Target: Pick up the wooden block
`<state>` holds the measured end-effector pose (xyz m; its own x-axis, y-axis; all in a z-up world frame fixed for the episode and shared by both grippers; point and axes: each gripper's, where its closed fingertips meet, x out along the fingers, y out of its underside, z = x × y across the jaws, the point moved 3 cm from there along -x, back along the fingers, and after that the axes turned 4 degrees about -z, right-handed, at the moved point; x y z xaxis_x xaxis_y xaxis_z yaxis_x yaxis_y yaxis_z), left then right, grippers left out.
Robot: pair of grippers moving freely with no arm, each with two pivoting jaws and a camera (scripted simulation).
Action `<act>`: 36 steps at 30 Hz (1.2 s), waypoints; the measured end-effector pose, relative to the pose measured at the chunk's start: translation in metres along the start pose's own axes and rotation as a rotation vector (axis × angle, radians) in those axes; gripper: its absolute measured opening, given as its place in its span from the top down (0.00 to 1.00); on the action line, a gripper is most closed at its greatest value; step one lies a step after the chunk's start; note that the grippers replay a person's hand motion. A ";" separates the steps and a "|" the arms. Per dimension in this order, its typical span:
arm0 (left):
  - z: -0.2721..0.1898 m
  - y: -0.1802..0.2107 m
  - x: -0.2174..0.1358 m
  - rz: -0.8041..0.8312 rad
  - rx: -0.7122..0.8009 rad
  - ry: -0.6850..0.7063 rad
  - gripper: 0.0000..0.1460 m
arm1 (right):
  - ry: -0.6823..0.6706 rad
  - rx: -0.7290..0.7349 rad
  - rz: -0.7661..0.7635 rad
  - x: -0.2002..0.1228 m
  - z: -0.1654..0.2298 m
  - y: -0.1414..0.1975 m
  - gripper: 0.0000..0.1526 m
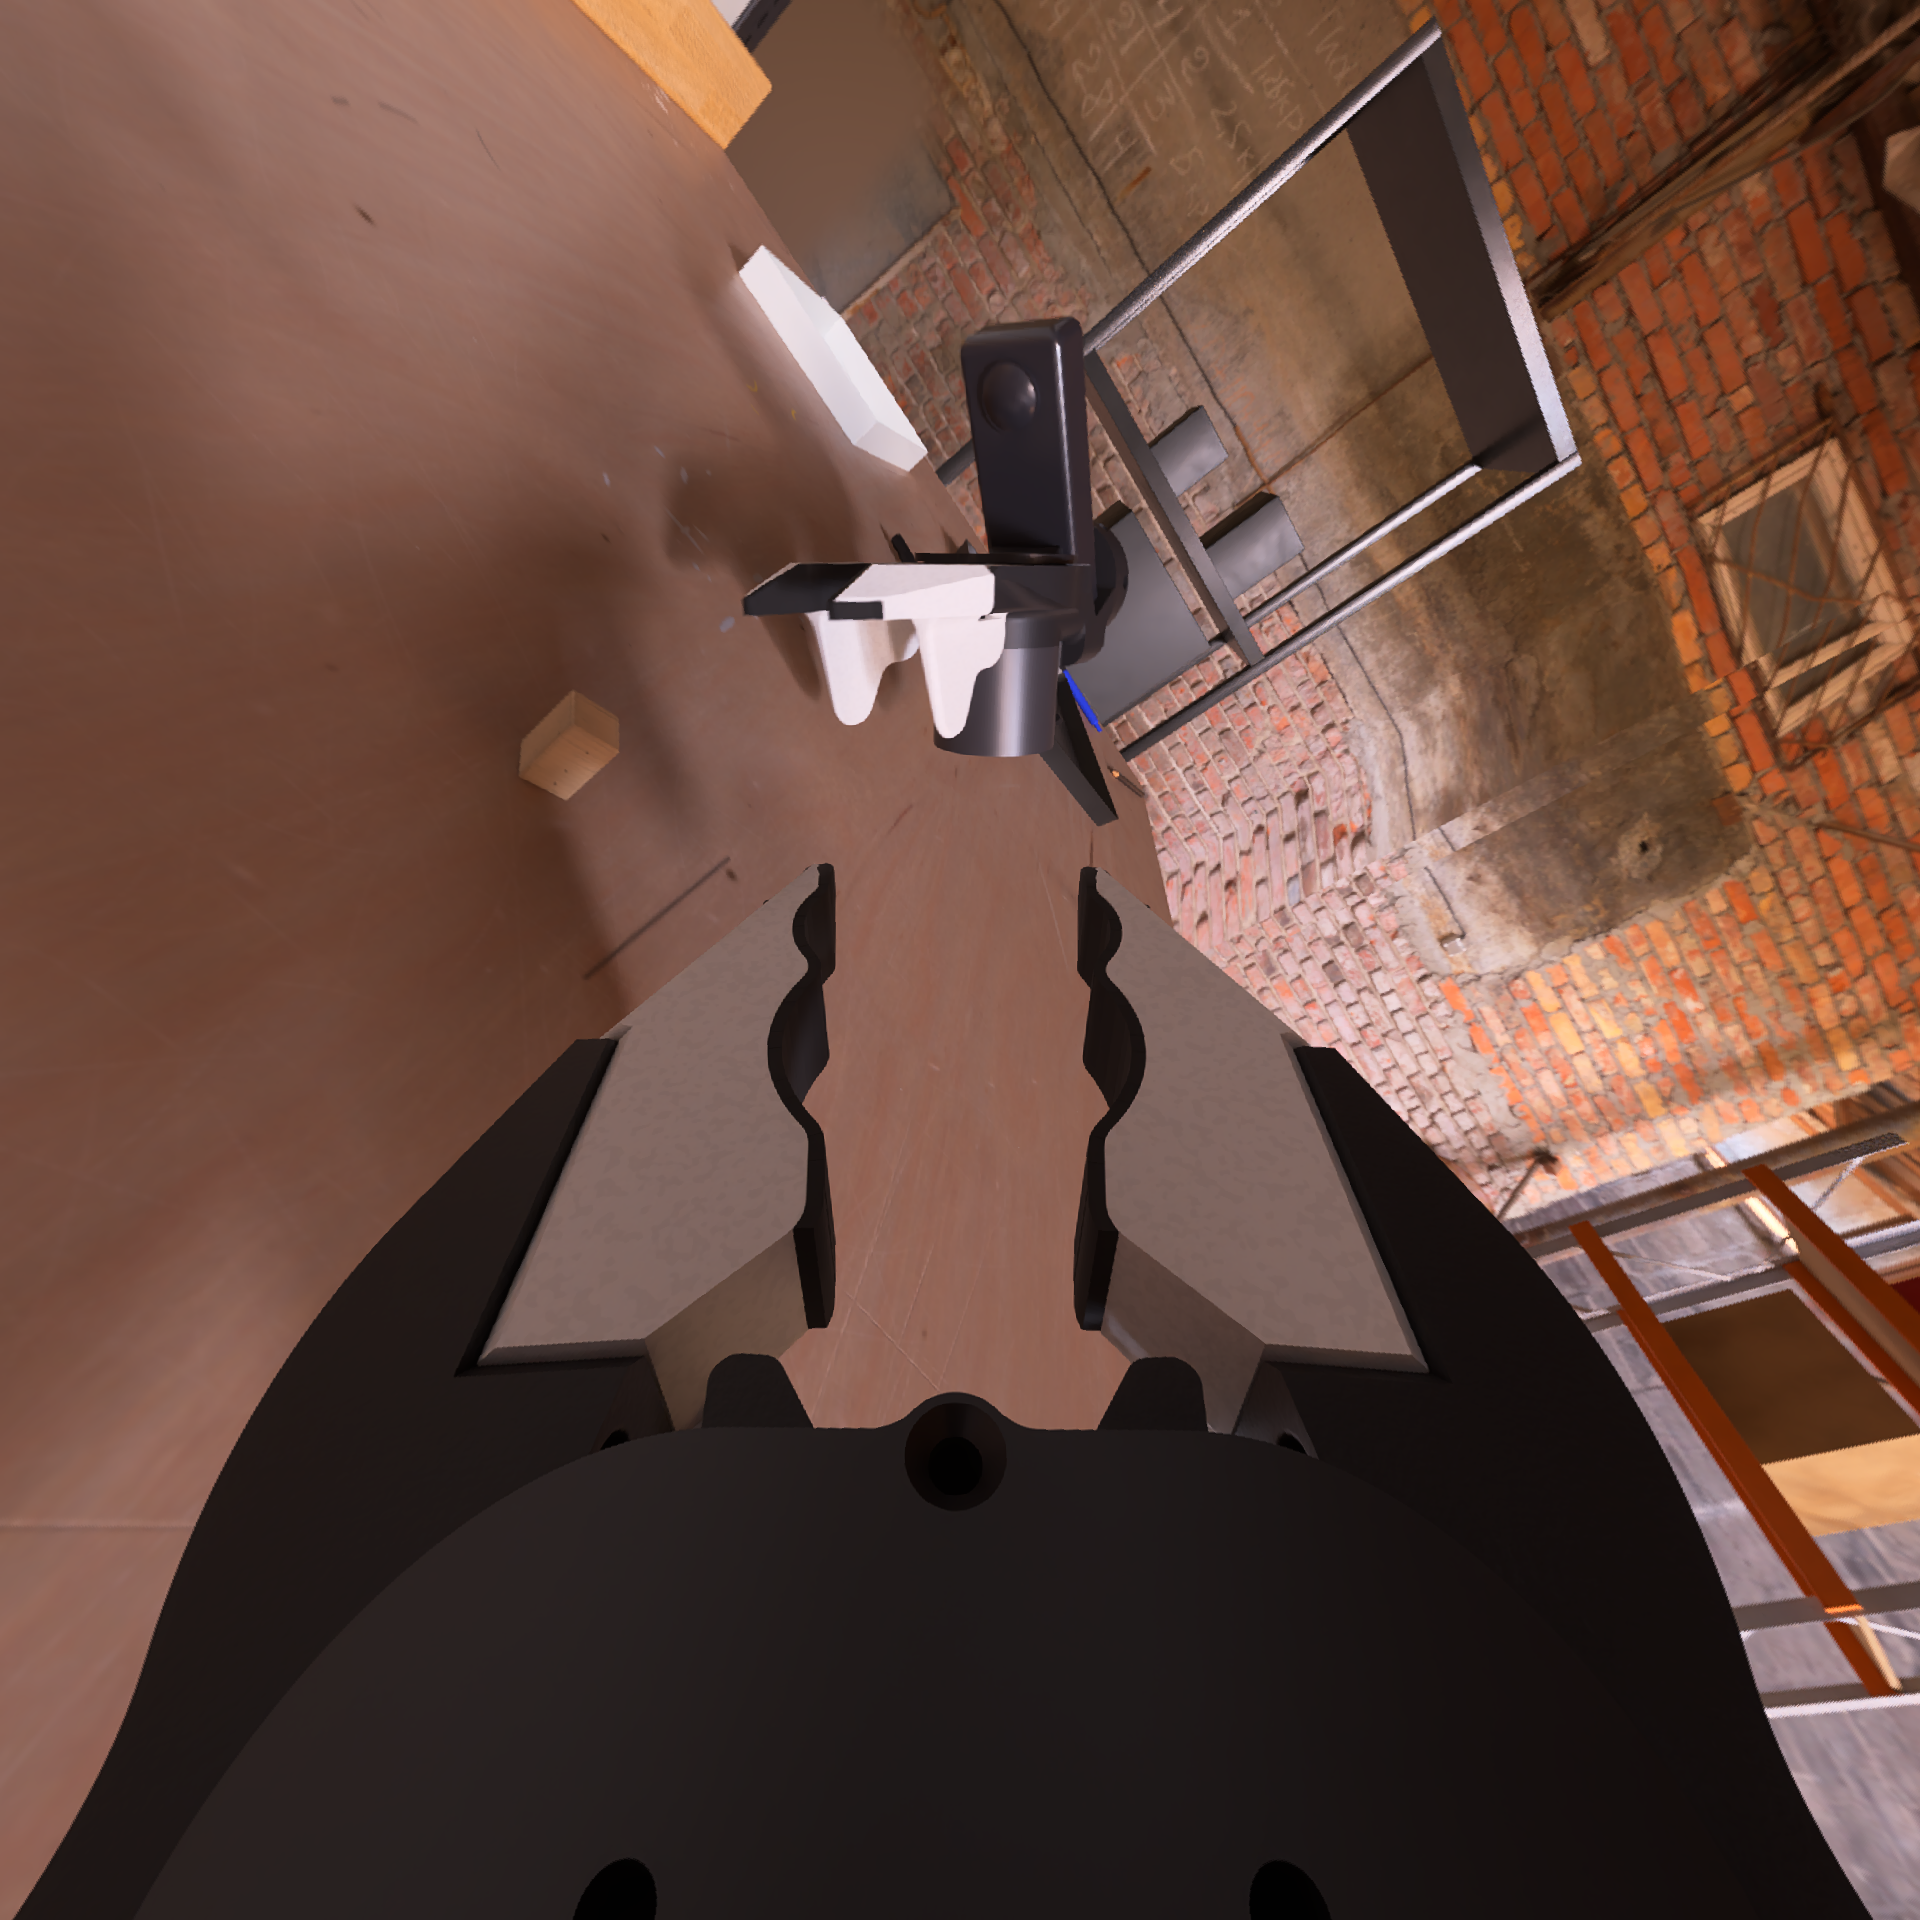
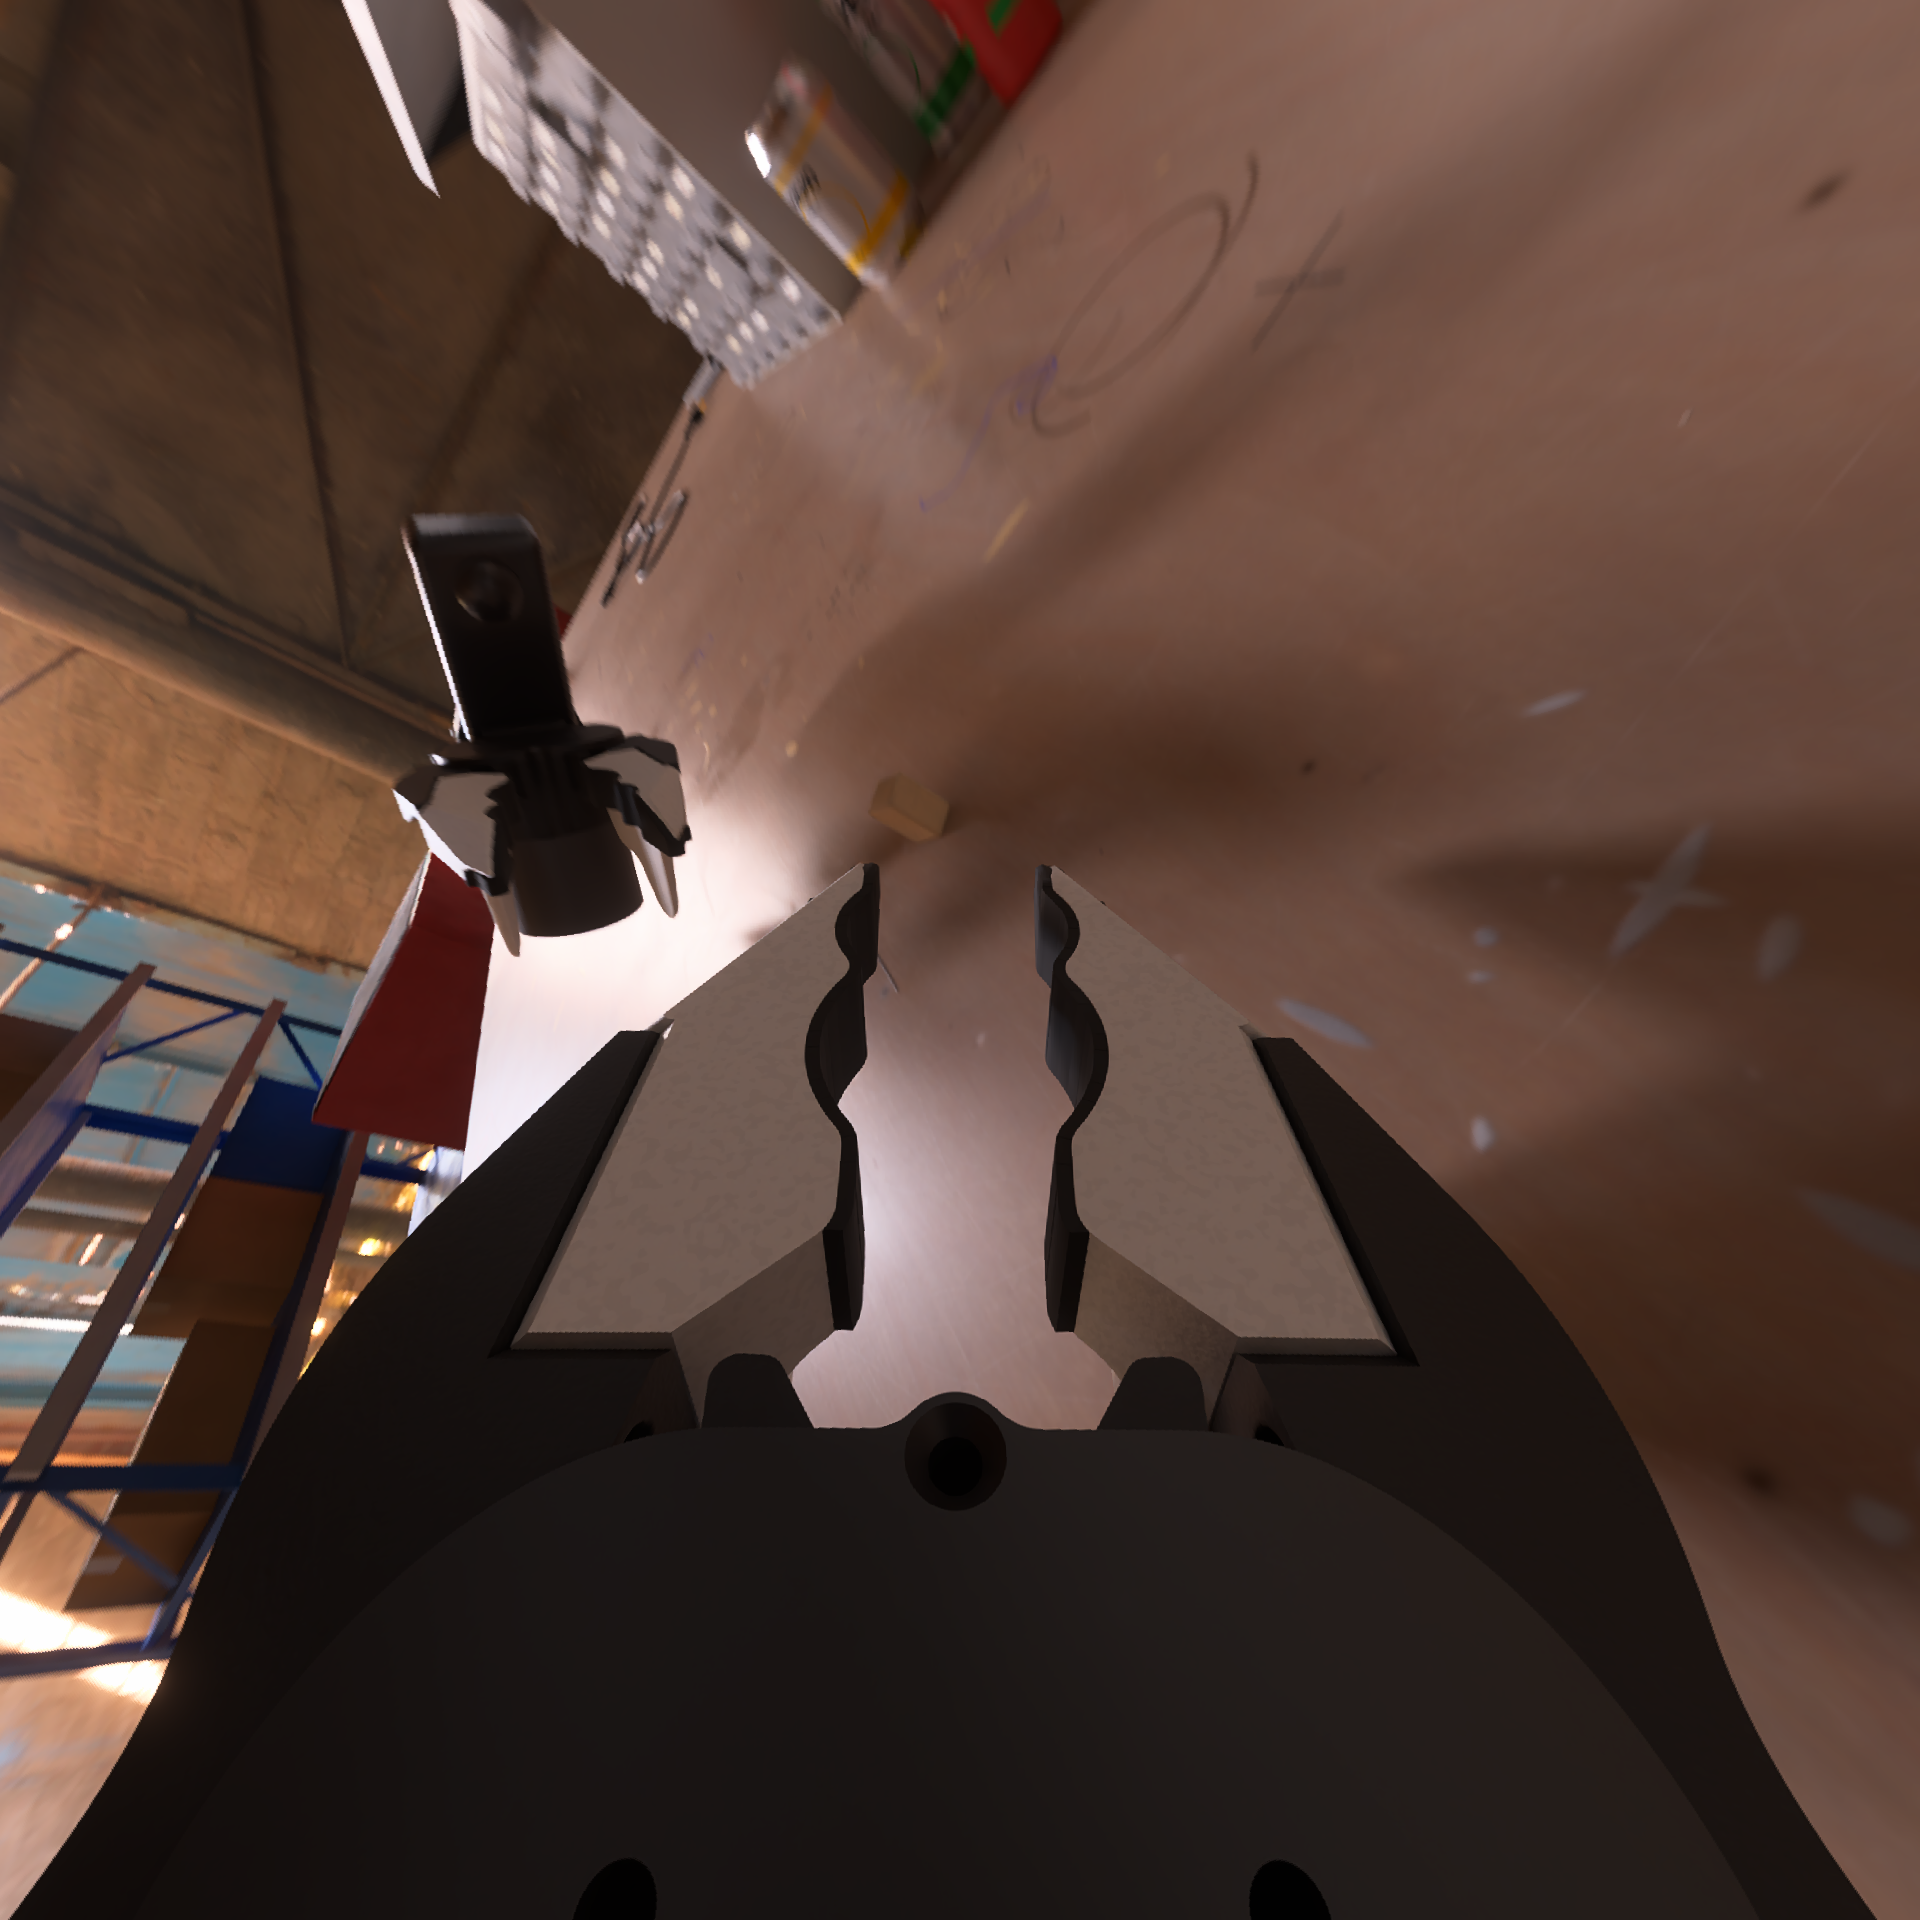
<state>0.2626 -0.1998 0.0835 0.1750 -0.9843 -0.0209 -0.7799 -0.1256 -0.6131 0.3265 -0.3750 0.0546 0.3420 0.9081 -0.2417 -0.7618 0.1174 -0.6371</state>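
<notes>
The wooden block (image 1: 569, 745) is a small pale cube lying on the brown table (image 1: 312, 520). In the left wrist view it sits ahead and to the left of my left gripper (image 1: 956, 878), which is open and empty. My right gripper (image 1: 902, 717) shows farther off, hovering to the right of the block with its white fingers pointing down at the table. In the right wrist view the block (image 2: 909, 807) lies just beyond the tips of my open, empty right gripper (image 2: 956, 878), slightly left of the gap. The left gripper (image 2: 587, 920) floats at the left.
A white tray-like object (image 1: 831, 358) and a light wooden board (image 1: 675, 62) lie farther along the table. A can (image 2: 831, 177), a perforated white box (image 2: 644, 208) and a red box (image 2: 997, 31) stand at the far end. A metal frame (image 1: 1455, 260) stands beyond the table edge.
</notes>
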 end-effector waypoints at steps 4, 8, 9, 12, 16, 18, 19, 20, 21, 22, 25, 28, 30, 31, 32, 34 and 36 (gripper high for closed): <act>0.000 -0.005 -0.004 -0.031 0.055 -0.016 0.69 | -0.027 -0.077 -0.137 -0.014 0.011 -0.019 0.80; 0.002 -0.008 -0.007 -0.036 0.140 -0.064 0.70 | 0.024 -0.257 -0.208 -0.021 0.025 -0.030 0.80; 0.003 -0.009 -0.008 -0.036 0.164 -0.079 0.70 | 0.045 -0.312 -0.212 -0.021 0.028 -0.031 0.80; 0.005 -0.009 -0.009 -0.037 0.210 -0.124 0.70 | 0.135 -0.484 -0.199 -0.017 0.036 -0.029 0.80; 0.007 -0.009 -0.009 -0.035 0.210 -0.130 0.70 | 0.219 -0.632 -0.125 -0.007 0.039 -0.020 0.81; 0.007 -0.010 -0.009 -0.041 0.212 -0.135 0.70 | 0.224 -0.649 -0.099 -0.003 0.040 -0.016 0.81; 0.008 -0.011 -0.010 -0.048 0.216 -0.141 0.71 | 0.220 -0.647 -0.092 -0.002 0.041 -0.015 0.82; 0.008 -0.012 -0.011 -0.053 0.219 -0.146 0.71 | 0.217 -0.641 -0.091 -0.001 0.041 -0.014 0.82; 0.009 -0.012 -0.011 -0.054 0.222 -0.149 0.71 | 0.215 -0.630 -0.095 -0.001 0.041 -0.015 0.82; 0.009 -0.012 -0.012 -0.053 0.227 -0.152 0.72 | 0.214 -0.615 -0.104 -0.001 0.040 -0.015 0.82; 0.009 -0.010 -0.011 -0.034 0.267 -0.171 0.73 | 0.227 -0.534 -0.141 -0.005 0.035 -0.019 0.82; 0.006 -0.001 -0.004 0.018 0.323 -0.186 0.73 | 0.240 -0.416 -0.145 -0.007 0.024 -0.019 0.81; 0.003 0.006 0.002 0.063 0.386 -0.205 0.73 | 0.251 -0.346 -0.114 -0.007 0.017 -0.015 0.79; 0.002 0.009 0.005 0.084 0.429 -0.222 0.73 | 0.257 -0.318 -0.093 -0.007 0.013 -0.013 0.78; 0.000 0.012 0.009 0.102 0.472 -0.242 0.73 | 0.260 -0.297 -0.076 -0.007 0.011 -0.010 0.77; -0.003 0.017 0.018 0.128 0.551 -0.274 0.73 | 0.260 -0.275 -0.056 -0.006 0.010 -0.006 0.75; -0.005 0.020 0.028 0.143 0.619 -0.303 0.73 | 0.270 -0.269 -0.039 -0.007 0.010 -0.002 0.74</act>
<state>0.2487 -0.2305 0.0745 0.3261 -0.8970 -0.2984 -0.3377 0.1843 -0.9230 0.3198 -0.3778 0.0650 0.5275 0.7623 -0.3750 -0.5861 0.0070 -0.8102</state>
